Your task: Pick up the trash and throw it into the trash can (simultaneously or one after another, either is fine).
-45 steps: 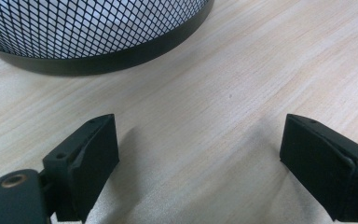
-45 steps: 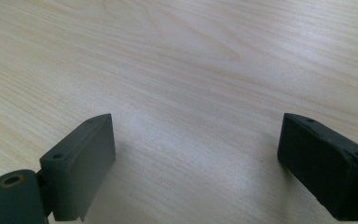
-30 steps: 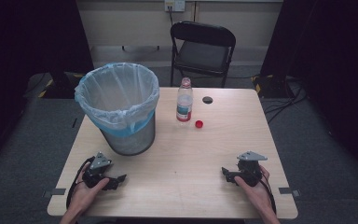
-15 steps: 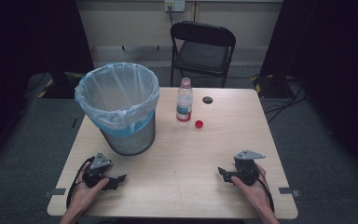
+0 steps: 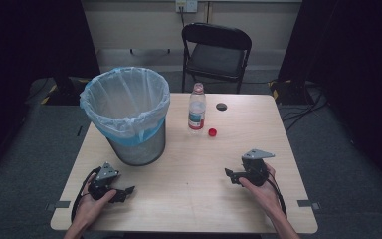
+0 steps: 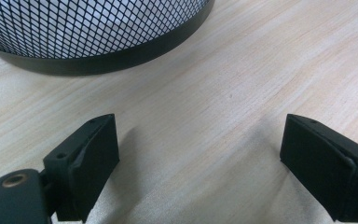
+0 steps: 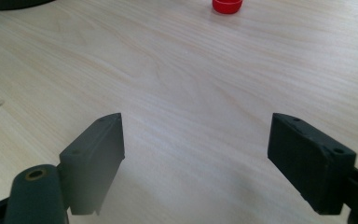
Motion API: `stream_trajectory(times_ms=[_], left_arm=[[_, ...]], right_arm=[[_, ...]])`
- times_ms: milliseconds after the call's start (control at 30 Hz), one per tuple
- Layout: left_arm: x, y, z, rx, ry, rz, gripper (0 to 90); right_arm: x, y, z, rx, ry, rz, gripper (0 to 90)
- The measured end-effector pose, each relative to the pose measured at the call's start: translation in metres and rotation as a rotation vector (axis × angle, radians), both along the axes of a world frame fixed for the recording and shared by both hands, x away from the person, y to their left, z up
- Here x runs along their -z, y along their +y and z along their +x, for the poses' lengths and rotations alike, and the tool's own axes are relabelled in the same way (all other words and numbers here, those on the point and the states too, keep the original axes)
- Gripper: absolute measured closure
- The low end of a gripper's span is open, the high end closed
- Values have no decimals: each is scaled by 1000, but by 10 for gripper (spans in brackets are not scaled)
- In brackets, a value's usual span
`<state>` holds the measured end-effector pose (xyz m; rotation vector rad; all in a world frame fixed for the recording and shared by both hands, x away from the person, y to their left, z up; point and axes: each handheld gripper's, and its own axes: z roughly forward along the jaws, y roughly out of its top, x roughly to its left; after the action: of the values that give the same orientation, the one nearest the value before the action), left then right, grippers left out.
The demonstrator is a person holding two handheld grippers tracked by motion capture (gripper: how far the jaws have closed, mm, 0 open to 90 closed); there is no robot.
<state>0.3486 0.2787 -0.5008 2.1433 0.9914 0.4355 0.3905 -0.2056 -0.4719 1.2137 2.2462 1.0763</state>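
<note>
Two grippers sit low on the table, jaws wide, nothing between them: the left gripper at 7 o'clock, the right gripper at 5. Its jaws have just narrowed slightly. At 12 o'clock stand the bottle and red cap; the bin at 10.

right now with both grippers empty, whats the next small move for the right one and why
Probably ease the right gripper forward toward the red cap. Its jaws stand wide with nothing between them, and the cap lies loose on the table ahead, beside the uncapped bottle.
</note>
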Motion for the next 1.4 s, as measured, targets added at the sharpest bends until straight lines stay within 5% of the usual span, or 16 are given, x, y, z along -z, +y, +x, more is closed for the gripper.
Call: stream_trajectory(times_ms=[300, 700, 867, 1400], left_arm=[[0, 0, 0, 0, 0, 0, 111], [0, 0, 0, 0, 0, 0, 110], [0, 0, 0, -3, 2, 6, 110], [0, 0, 0, -3, 1, 5, 110]], right_arm=[[-21, 16, 19, -47, -20, 11, 176], [-30, 32, 51, -98, -13, 22, 167], [-41, 36, 68, -102, -12, 45, 157], [-57, 53, 116, -111, -37, 15, 142]])
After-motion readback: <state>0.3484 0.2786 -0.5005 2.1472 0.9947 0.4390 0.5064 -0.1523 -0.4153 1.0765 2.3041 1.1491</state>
